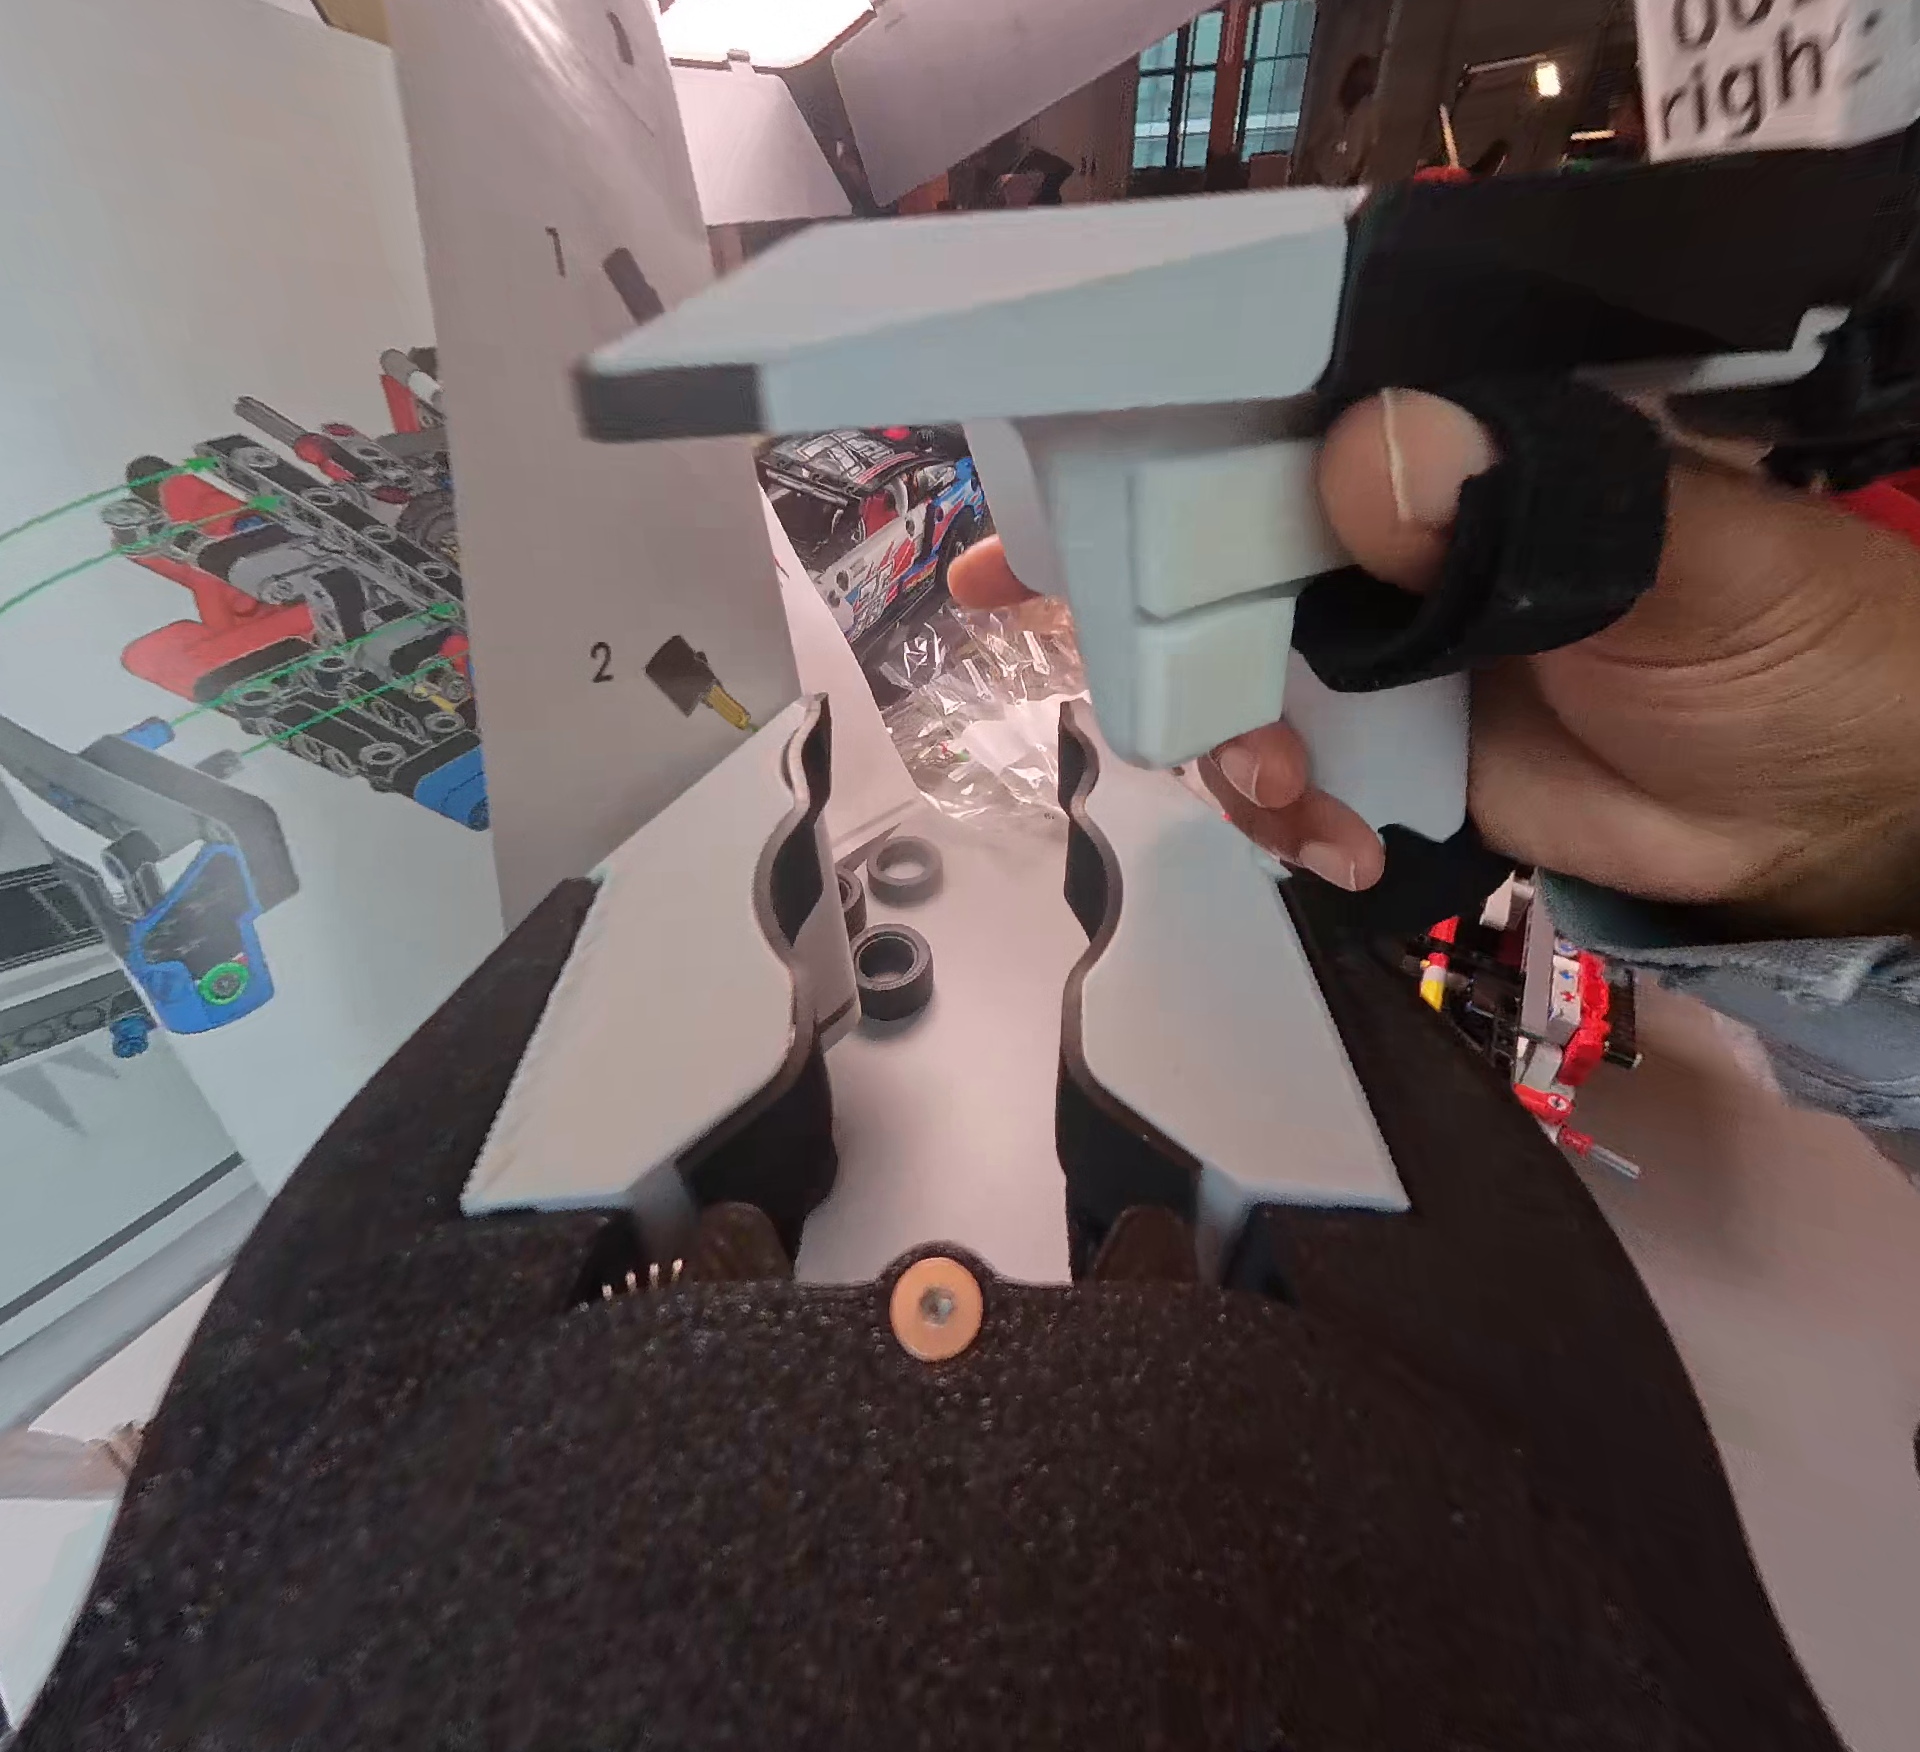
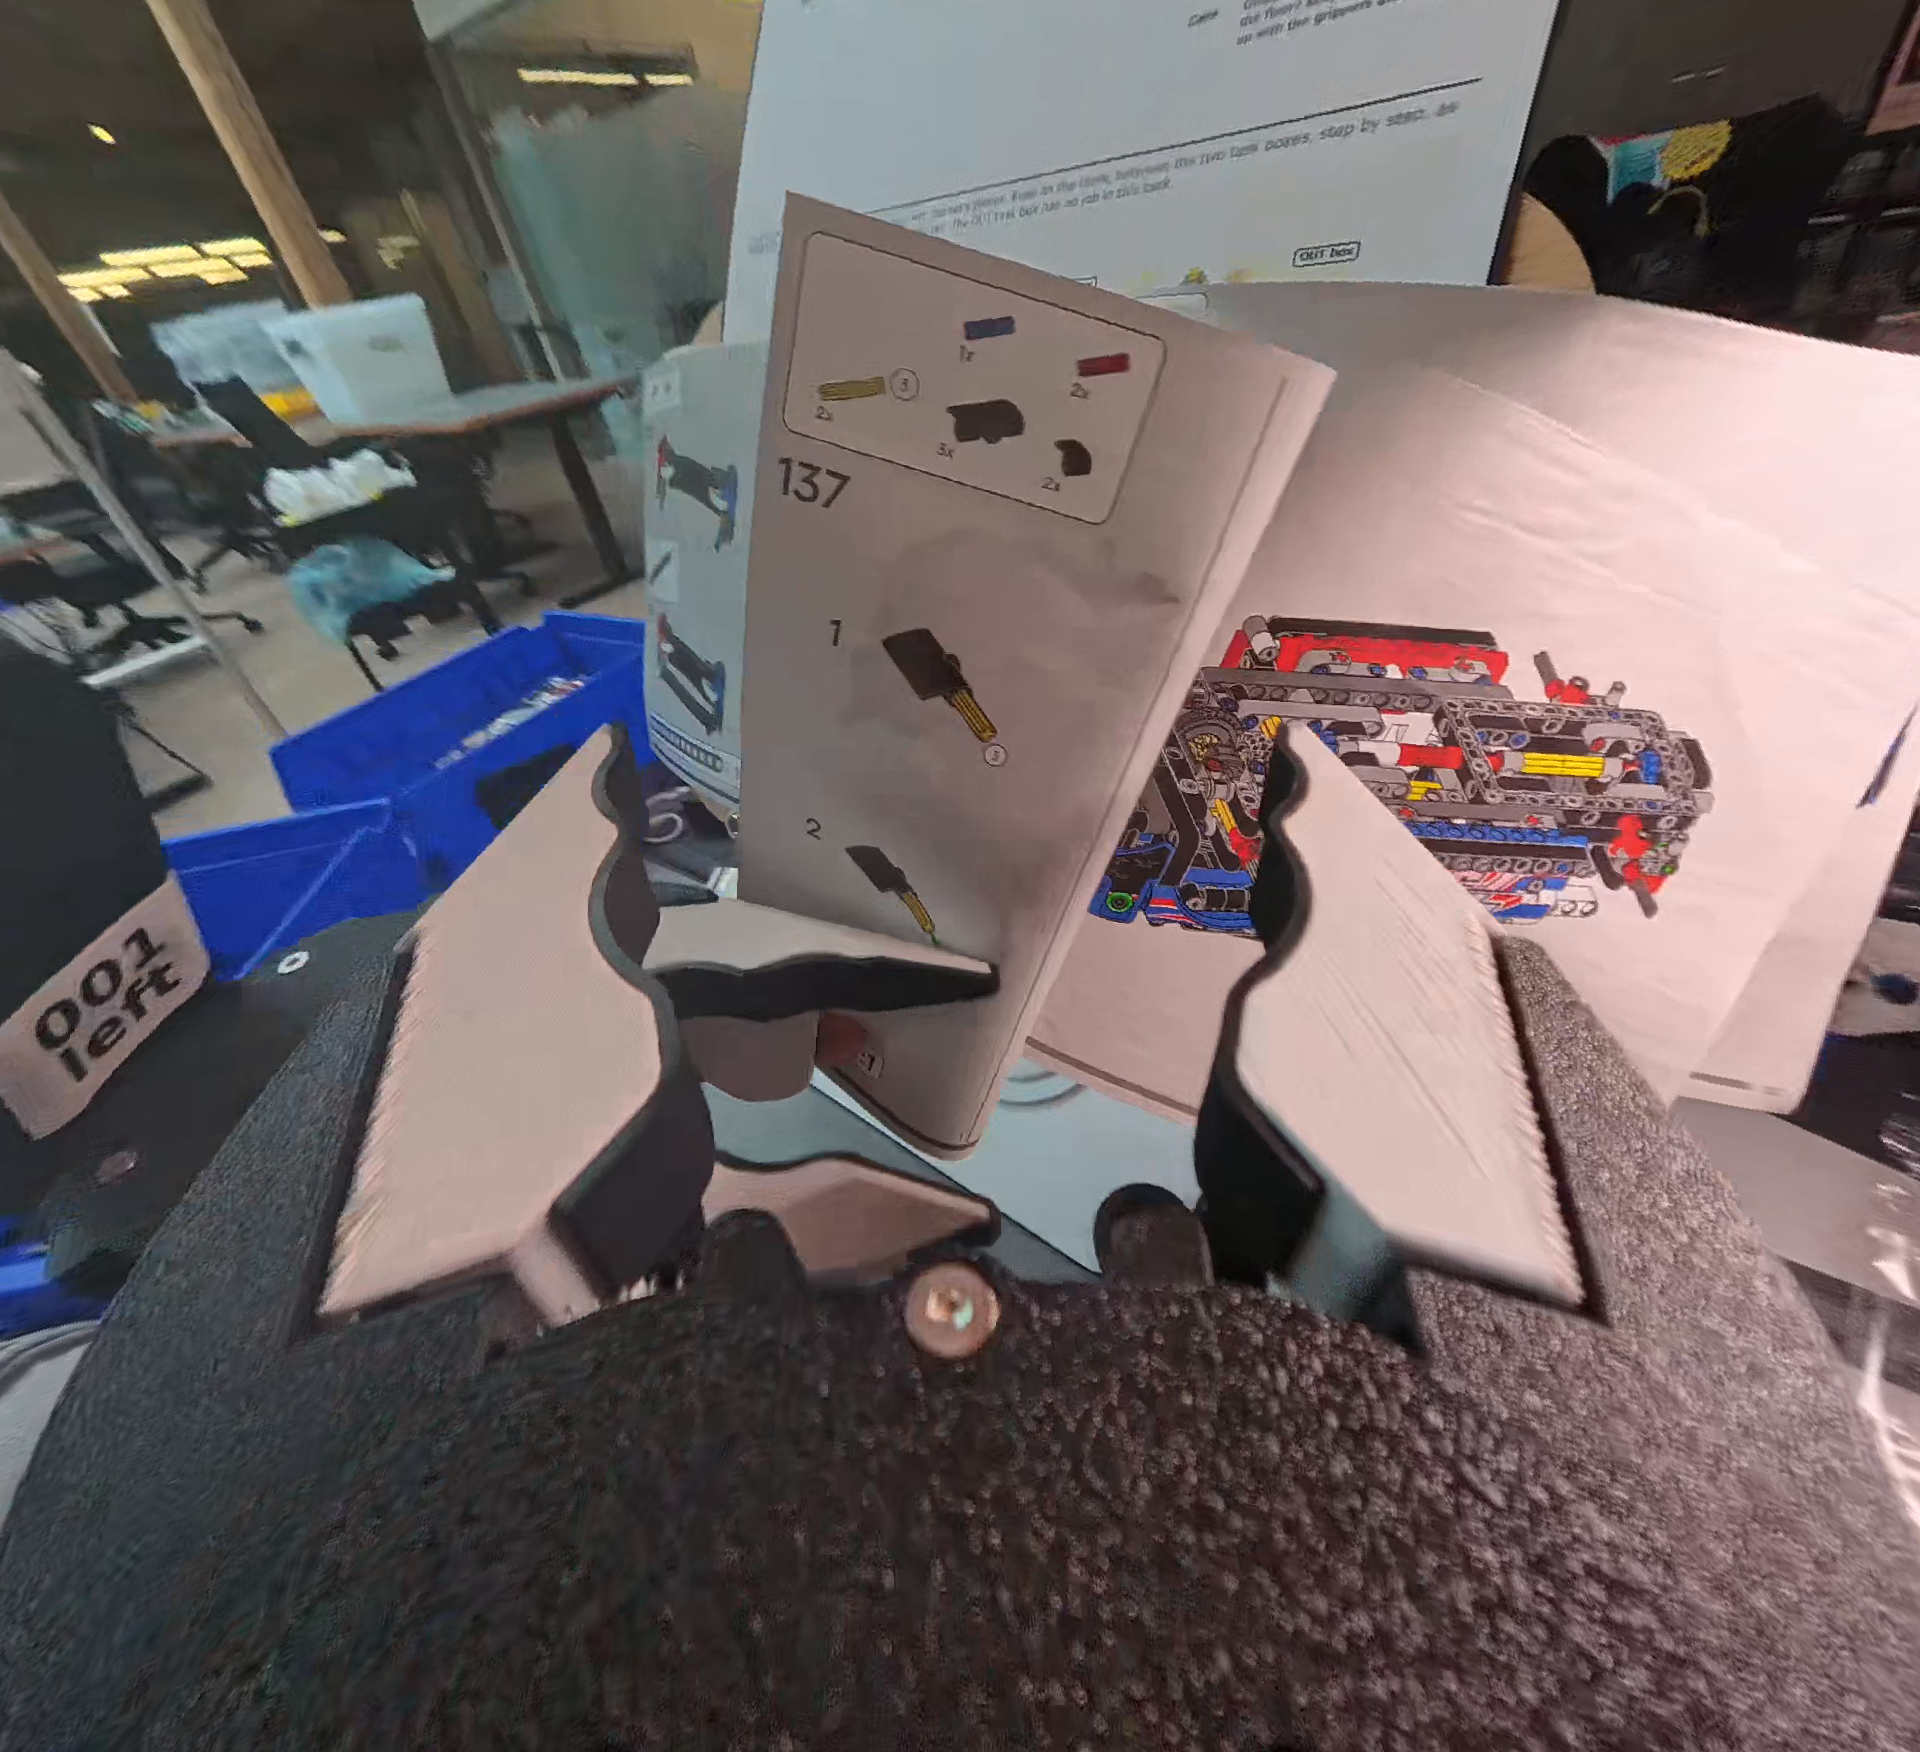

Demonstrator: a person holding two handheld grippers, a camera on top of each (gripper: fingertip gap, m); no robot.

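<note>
An open instruction booklet (image 2: pixel 1507 559) with a drawing of a red, blue and grey model stands in front of both grippers; it also shows in the left wrist view (image 1: pixel 208 455). One page (image 2: pixel 935 622) stands upright, mid-turn. My left gripper (image 1: pixel 940 736) is open, its left finger against that page (image 1: pixel 582 455), whose lower corner lies in the gap. In the right wrist view its fingers (image 2: pixel 821 959) sit at the page's bottom edge. My right gripper (image 2: pixel 951 757) is open and empty, facing the page. A hand (image 1: pixel 1662 715) holds it, its finger (image 1: pixel 935 320) close above the left gripper.
Black tyres (image 1: pixel 894 970) lie on the grey table beyond the left fingers, with clear plastic bags (image 1: pixel 977 746) and a box with a car picture (image 1: pixel 883 518) behind. A part-built red and black model (image 1: pixel 1538 1016) sits at right. Blue bins (image 2: pixel 457 767) stand left; a printed sheet (image 2: pixel 1143 40) stands behind the booklet.
</note>
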